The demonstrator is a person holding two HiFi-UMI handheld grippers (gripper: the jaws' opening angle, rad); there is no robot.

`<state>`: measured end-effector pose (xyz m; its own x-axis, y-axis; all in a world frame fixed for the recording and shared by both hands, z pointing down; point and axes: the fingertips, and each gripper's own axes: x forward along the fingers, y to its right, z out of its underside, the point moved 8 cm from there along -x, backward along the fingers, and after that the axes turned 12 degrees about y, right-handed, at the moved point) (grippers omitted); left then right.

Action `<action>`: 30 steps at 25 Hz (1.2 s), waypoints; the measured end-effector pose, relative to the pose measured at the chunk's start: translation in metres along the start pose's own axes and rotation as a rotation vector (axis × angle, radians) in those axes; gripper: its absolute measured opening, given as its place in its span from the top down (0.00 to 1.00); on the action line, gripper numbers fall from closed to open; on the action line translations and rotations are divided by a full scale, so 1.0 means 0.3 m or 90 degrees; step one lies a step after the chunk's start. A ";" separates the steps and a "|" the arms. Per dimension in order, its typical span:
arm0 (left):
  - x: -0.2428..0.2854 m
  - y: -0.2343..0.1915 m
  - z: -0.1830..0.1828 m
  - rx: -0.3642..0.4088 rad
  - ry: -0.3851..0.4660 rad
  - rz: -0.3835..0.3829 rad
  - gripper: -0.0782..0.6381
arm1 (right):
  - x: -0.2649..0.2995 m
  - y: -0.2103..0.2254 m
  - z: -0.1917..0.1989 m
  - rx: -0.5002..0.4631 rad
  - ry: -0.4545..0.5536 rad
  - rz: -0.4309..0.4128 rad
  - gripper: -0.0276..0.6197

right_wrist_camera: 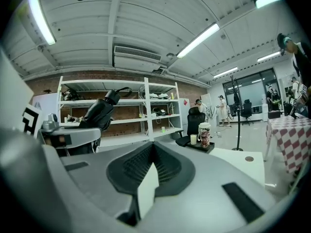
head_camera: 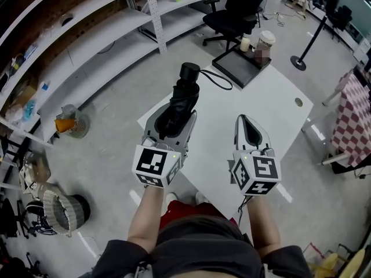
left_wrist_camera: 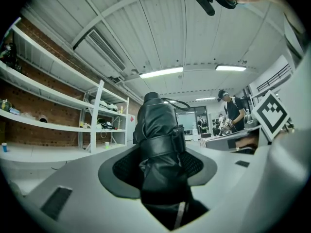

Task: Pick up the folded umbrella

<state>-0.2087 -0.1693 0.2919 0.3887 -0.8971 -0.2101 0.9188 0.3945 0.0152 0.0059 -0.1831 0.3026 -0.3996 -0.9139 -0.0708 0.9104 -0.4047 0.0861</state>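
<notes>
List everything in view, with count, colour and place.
folded umbrella: one, black, over the table
table: one, white, beneath both grippers
tray: one, black, table's far corner
cups: two, pale, on the tray
office chair: one, black, beyond the table
shelving: one run, white, left wall
checked cloth: one, red-and-white, right edge
left hand-held gripper: one, grey, shut on the umbrella
right hand-held gripper: one, grey, shut, empty

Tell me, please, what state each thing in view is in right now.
umbrella: folded, strap fastened, gripped and held off the table.
left tool: shut on the umbrella.
right tool: shut, nothing in it.
tall cup: upright on the tray, lid on.
office chair: nobody in it.
</notes>
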 end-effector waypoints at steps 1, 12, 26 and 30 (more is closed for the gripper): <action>-0.008 -0.010 -0.003 -0.002 0.002 0.003 0.58 | -0.004 -0.012 -0.005 -0.001 0.003 0.004 0.93; -0.066 -0.081 -0.043 -0.011 0.021 0.026 0.57 | -0.035 -0.109 -0.075 -0.020 0.039 0.037 0.93; -0.116 -0.128 -0.069 -0.030 0.047 0.044 0.57 | -0.072 -0.202 -0.112 -0.036 0.071 0.039 0.93; -0.136 -0.156 -0.066 -0.035 0.046 0.056 0.58 | -0.072 -0.250 -0.112 -0.040 0.077 0.049 0.93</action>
<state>-0.2688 -0.1471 0.2803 0.4602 -0.8423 -0.2805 0.8752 0.4836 -0.0163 -0.0501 -0.1320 0.2644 -0.3158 -0.9303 -0.1863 0.9443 -0.3273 0.0334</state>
